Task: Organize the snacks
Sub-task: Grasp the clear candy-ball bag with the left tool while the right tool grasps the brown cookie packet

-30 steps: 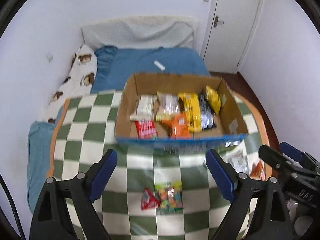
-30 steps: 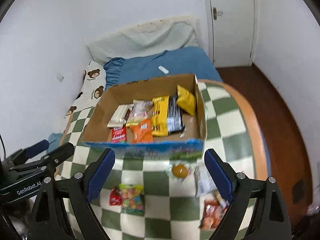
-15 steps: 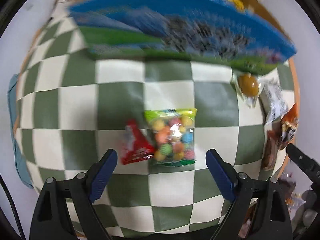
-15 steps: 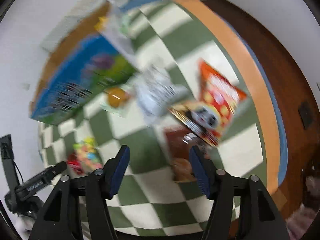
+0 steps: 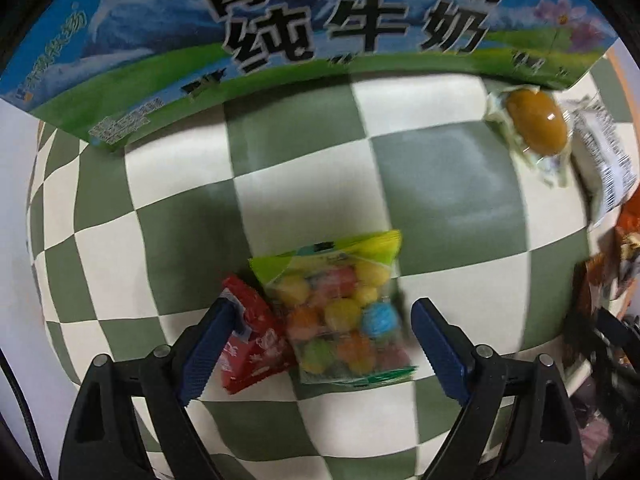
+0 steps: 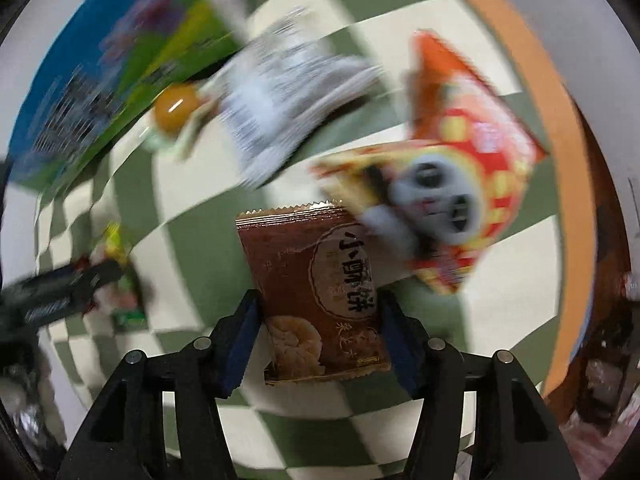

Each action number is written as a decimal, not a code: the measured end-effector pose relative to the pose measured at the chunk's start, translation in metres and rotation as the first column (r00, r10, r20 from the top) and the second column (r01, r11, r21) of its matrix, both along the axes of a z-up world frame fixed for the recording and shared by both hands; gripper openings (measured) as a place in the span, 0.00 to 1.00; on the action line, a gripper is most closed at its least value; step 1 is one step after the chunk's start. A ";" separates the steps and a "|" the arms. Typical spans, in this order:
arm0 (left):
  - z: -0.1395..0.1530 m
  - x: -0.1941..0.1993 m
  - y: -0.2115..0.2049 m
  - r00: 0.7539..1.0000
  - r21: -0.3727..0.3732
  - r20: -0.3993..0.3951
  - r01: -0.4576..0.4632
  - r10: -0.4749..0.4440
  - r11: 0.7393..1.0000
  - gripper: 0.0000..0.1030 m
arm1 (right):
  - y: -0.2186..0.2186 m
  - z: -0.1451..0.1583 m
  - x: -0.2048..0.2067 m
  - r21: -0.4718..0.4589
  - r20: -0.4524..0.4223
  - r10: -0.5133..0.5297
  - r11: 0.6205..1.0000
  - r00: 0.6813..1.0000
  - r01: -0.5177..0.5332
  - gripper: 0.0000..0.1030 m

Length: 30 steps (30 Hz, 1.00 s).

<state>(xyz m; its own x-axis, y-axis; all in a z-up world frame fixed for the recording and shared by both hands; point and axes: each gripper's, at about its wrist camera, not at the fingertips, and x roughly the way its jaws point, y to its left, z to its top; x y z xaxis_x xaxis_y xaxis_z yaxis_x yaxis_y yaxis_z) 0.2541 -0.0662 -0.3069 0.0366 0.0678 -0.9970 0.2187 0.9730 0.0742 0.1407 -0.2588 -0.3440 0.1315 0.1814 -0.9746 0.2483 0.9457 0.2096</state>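
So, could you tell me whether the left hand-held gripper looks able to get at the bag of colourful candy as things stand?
Probably yes: the left hand-held gripper stands open right over the candy bag. But the small red packet lies against the bag by one pad, so it may get pinched too.

— What lay between my left jaws?

— A clear packet of coloured candy balls with a lime-green top, flat on the checked table, its edge over a small red packet.

— And on my right?

— A brown biscuit packet, flat, its serrated end pointing away. Beside it lay a red-and-yellow panda packet, a white wrapper, and an amber sweet by the milk box.
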 end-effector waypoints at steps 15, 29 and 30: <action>0.048 -0.018 0.040 0.979 -0.175 -0.011 -0.201 0.202 0.964 0.86 | 0.018 0.000 0.008 0.092 -0.015 0.043 0.995 0.999 -0.041 0.61; -0.030 -0.034 0.018 0.966 -0.107 -0.172 -0.212 0.191 0.971 0.55 | 0.035 -0.013 0.018 0.042 -0.010 0.067 0.997 0.998 -0.067 0.60; -0.029 -0.034 0.016 0.967 -0.113 -0.171 -0.212 0.191 0.971 0.53 | 0.039 -0.013 0.020 0.026 0.000 0.080 0.996 0.997 -0.080 0.55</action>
